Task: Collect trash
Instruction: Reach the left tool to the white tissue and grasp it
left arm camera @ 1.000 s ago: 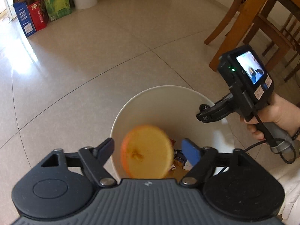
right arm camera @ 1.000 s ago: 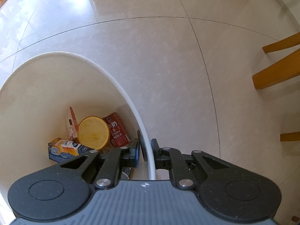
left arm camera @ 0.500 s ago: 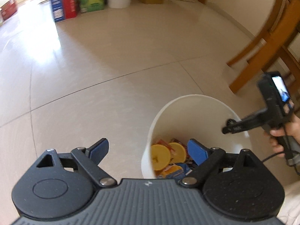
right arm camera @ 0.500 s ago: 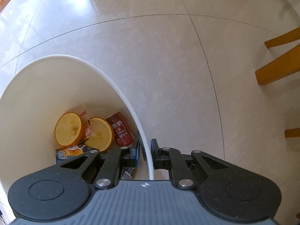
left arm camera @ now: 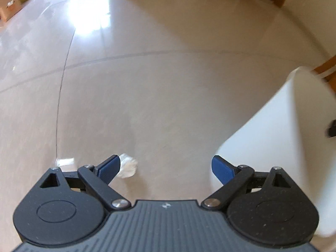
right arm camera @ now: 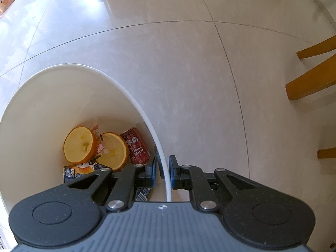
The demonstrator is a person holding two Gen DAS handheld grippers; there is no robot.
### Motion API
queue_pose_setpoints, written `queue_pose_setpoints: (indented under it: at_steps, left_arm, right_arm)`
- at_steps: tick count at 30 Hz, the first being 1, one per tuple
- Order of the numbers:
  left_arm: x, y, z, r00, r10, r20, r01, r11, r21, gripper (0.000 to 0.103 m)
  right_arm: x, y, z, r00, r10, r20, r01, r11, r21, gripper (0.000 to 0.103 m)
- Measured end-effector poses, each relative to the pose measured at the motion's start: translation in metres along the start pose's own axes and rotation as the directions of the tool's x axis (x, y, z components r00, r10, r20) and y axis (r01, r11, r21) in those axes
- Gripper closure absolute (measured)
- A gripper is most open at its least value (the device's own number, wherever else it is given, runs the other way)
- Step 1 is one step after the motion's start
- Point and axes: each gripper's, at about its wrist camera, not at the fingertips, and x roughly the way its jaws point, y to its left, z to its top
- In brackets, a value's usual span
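White bin (right arm camera: 42, 96): rim pinched by right tongs (right arm camera: 164, 170); holds two orange halves (right arm camera: 79, 145), red milk can (right arm camera: 136, 147), carton (partly hidden). Left tongs (left arm camera: 166, 168) spread wide, empty, over floor (left arm camera: 168, 84). Crumpled white wad (left arm camera: 127, 166) lies beside the left fingertip.

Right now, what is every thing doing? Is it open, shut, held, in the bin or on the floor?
Left gripper: open, holding nothing.
Right gripper: shut on the white bin's rim.
White bin: upright, open top, partly filled.
Two orange halves: in the bin, cut faces up.
Red milk can: in the bin.
Crumpled white paper: on the floor.
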Motion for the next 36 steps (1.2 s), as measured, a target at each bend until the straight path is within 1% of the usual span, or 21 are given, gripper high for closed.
queue_pose_setpoints:
  at_steps: [2,4,6,9,11,15,19,22,24,28,30,34,36]
  left_arm:
    - [0.019,0.005,-0.006,0.998,0.046,-0.031,-0.045,0.999,0.016,0.009]
    - [0.034,0.010,-0.012,0.996,0.084,-0.034,-0.083,0.996,0.039,0.009]
    - [0.047,0.017,-0.016,0.994,0.100,-0.036,-0.099,0.994,0.043,0.009]
    - [0.067,0.027,-0.023,0.993,0.110,-0.033,-0.109,0.994,0.034,0.009]
    - [0.082,0.032,-0.029,0.994,0.104,-0.032,-0.103,0.995,0.019,0.009]
    - [0.106,0.039,-0.044,0.995,0.096,0.005,-0.096,0.995,-0.006,0.009]
    - [0.122,0.046,-0.053,0.993,0.114,0.031,-0.114,0.993,-0.026,0.011]
    - [0.132,0.049,-0.055,0.992,0.118,0.038,-0.117,0.993,-0.025,0.016]
    - [0.137,0.049,-0.055,0.993,0.111,0.040,-0.111,0.994,-0.018,0.022]
    - [0.144,0.051,-0.051,0.993,0.110,0.048,-0.109,0.994,-0.020,0.027]
    - [0.147,0.050,-0.052,0.993,0.107,0.041,-0.106,0.994,-0.024,0.039]
    - [0.151,0.050,-0.056,0.994,0.107,0.026,-0.106,0.994,-0.022,0.047]
    - [0.150,0.050,-0.056,0.993,0.113,0.029,-0.112,0.994,-0.014,0.054]
  right_arm:
    - [0.001,0.002,-0.001,1.000,-0.007,0.005,0.007,1.000,-0.013,0.089]
    - [0.000,0.004,-0.003,1.000,-0.015,0.011,0.015,1.000,-0.020,0.088]
    - [-0.001,0.005,-0.003,1.000,-0.020,0.015,0.021,1.000,-0.022,0.088]
    - [-0.001,0.007,-0.003,0.999,-0.026,0.019,0.026,0.999,-0.027,0.088]
    - [-0.001,0.008,-0.003,0.999,-0.029,0.021,0.029,0.999,-0.029,0.088]
    - [-0.001,0.010,-0.005,0.999,-0.032,0.025,0.033,0.999,-0.034,0.088]
    - [-0.002,0.011,-0.004,0.999,-0.034,0.022,0.035,0.999,-0.040,0.088]
    - [-0.003,0.011,-0.003,0.999,-0.033,0.020,0.034,0.999,-0.039,0.088]
    - [-0.003,0.011,-0.003,0.999,-0.035,0.018,0.036,0.999,-0.040,0.088]
    - [-0.003,0.013,-0.002,0.999,-0.039,0.017,0.040,0.998,-0.046,0.088]
    - [-0.003,0.013,-0.002,0.999,-0.039,0.018,0.039,0.998,-0.042,0.088]
    - [-0.003,0.014,-0.002,0.999,-0.042,0.017,0.042,0.998,-0.044,0.087]
    - [-0.003,0.013,-0.002,0.999,-0.040,0.017,0.041,0.998,-0.041,0.087]
